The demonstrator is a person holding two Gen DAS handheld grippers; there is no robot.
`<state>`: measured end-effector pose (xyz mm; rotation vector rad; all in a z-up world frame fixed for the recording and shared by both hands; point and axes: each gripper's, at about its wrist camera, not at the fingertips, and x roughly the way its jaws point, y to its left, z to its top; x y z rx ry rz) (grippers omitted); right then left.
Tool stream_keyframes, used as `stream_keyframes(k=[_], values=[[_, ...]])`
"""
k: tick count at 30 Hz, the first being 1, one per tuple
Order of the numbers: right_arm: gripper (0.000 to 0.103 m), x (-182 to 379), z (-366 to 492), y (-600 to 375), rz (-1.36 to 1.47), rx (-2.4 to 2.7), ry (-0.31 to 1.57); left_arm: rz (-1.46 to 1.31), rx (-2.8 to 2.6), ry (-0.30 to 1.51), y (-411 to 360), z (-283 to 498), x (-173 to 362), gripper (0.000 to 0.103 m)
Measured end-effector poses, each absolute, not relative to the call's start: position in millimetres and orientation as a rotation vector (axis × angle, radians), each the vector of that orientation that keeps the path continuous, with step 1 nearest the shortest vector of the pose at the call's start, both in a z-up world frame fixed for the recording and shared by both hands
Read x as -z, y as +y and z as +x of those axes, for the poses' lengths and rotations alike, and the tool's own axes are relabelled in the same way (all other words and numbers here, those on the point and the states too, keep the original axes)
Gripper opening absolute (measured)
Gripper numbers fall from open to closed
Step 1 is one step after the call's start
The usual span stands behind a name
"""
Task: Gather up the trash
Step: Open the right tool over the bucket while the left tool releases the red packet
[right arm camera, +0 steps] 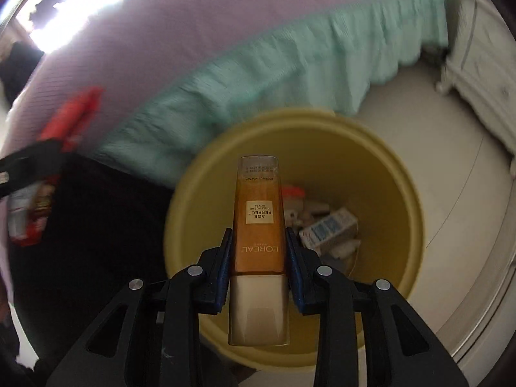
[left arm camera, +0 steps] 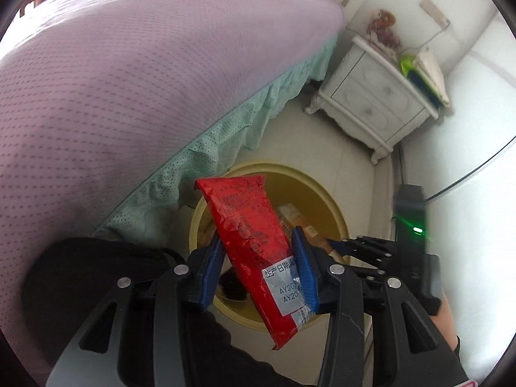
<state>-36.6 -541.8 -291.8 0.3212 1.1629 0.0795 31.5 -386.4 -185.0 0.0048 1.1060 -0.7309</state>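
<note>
Bed (left arm camera: 135, 74): up and to the left of the left claw, under a lilac dotted cover with a mint frill along its lower edge.
Person: a dark-clothed leg (left arm camera: 80, 287) lies low to the left of the left claw.
Left claw (left arm camera: 262, 269): jaws narrowed onto a red snack packet (left arm camera: 251, 242), the blue pads pressing its two long edges near the silver date label; the packet sticks up and away past the fingertips.
Yellow bin (left arm camera: 335, 213): on the pale floor directly under and beyond the left claw, beside the bed frill; the packet hangs over its open mouth.
Right claw (right arm camera: 258, 254): jaws narrowed onto an amber cosmetic bottle (right arm camera: 258, 225), pads against its two sides just above the gold cap, which points back toward the camera; the clear base points away, over the bin.
Bin contents: in the right wrist view, small white pieces and a white-and-blue carton (right arm camera: 329, 230) lie on the bottom, just right of the right claw's tips.
Nightstand (left arm camera: 377, 103): white, carved, far up and right of the left claw, against the wall, with small items on top.
</note>
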Motion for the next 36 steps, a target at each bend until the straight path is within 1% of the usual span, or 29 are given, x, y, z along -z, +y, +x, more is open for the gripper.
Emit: stream_keyframes(k=[4, 6, 7, 8, 9, 13, 18, 23, 29, 32, 34, 35, 36], values=[[0.030, 309.1, -31.8, -544.4, 0.336, -0.077, 1.188, 0.017, 0.732, 1.132, -399.7, 33.2, 193.0, 0.043], [0.033, 317.8, -31.0, -542.5, 0.315, -0.091, 1.224, 0.020, 0.733, 1.142, -401.9, 34.3, 196.4, 0.043], [0.036, 319.1, -29.8, -540.6, 0.310, -0.093, 1.224, 0.021, 0.730, 1.143, -403.7, 35.5, 196.1, 0.043], [0.041, 320.5, -29.0, -537.3, 0.321, -0.120, 1.227, 0.022, 0.729, 1.145, -405.7, 35.9, 196.3, 0.043], [0.042, 321.4, -29.8, -537.3, 0.328, -0.139, 1.232, 0.025, 0.730, 1.150, -407.5, 36.6, 198.0, 0.043], [0.042, 316.0, -29.0, -536.2, 0.330, -0.143, 1.217, 0.045, 0.727, 1.155, -411.1, 37.7, 201.7, 0.043], [0.044, 293.4, -38.8, -551.4, 0.359, -0.120, 1.159, 0.071, 0.739, 1.162, -417.0, 37.3, 206.0, 0.043], [0.045, 276.4, -50.0, -564.7, 0.326, -0.084, 1.139, 0.071, 0.754, 1.194, -426.9, 37.6, 213.8, 0.043], [0.045, 275.1, -66.4, -582.3, 0.310, -0.049, 1.151, 0.093, 0.783, 1.227, -445.2, 31.4, 224.7, 0.043], [0.047, 279.6, -73.2, -591.4, 0.312, -0.029, 1.166, 0.111, 0.811, 1.237, -458.4, 26.3, 228.8, 0.043], [0.050, 281.9, -78.3, -598.6, 0.320, -0.007, 1.166, 0.131, 0.843, 1.238, -468.4, 22.3, 230.9, 0.044], [0.052, 282.8, -80.2, -601.0, 0.325, -0.003, 1.167, 0.130, 0.849, 1.234, -470.9, 20.7, 231.3, 0.048], [0.053, 283.2, -82.7, -604.8, 0.330, 0.008, 1.168, 0.128, 0.857, 1.234, -473.2, 19.8, 232.2, 0.059]])
